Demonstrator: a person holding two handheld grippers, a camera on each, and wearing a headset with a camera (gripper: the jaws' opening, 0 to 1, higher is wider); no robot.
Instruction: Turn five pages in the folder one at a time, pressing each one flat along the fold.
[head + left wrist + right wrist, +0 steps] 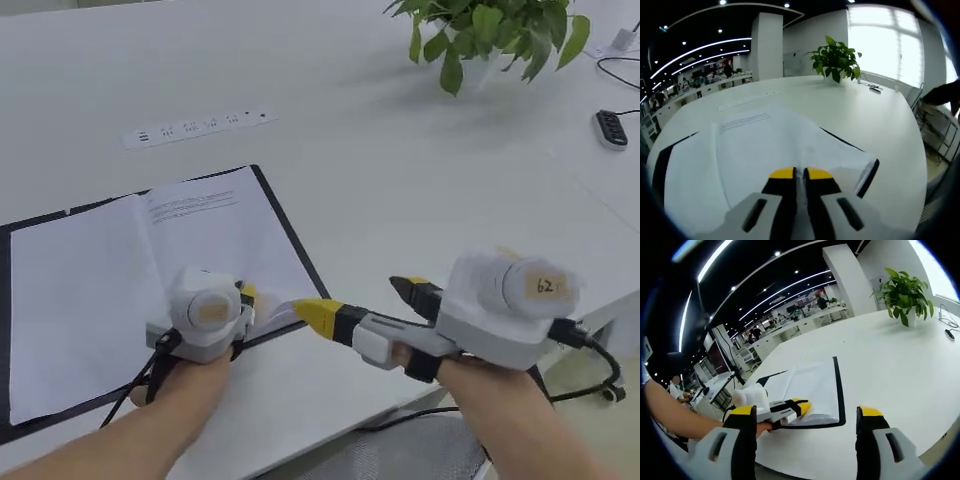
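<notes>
Head view looks down on a white worktop with the folder lying open at its near left, black cover showing round the white pages. The right-hand page carries a few lines of print at its top. The left gripper sits at the folder's near right corner, held from below by the left hand. In the left gripper view its yellow-tipped jaws stand almost together, only a thin slit between them, and the sheet rises from the folder up into that slit, so the jaws look clamped on the page's near edge. That corner of the page is lifted and curled off the sheets under it. The right gripper is held in the right hand just to the right of the folder, above the worktop's near edge, pointing left toward the left gripper. Its jaws are wide apart and grip nothing. One yellow tip lies close beside the folder's corner, the other farther back over bare worktop. In the right gripper view the folder lies ahead between the spread jaws, with the left gripper at its near corner. A power strip lies flat beyond the folder, well apart from it. A potted plant stands at the far right, and a black device with a cable lies near it.
</notes>
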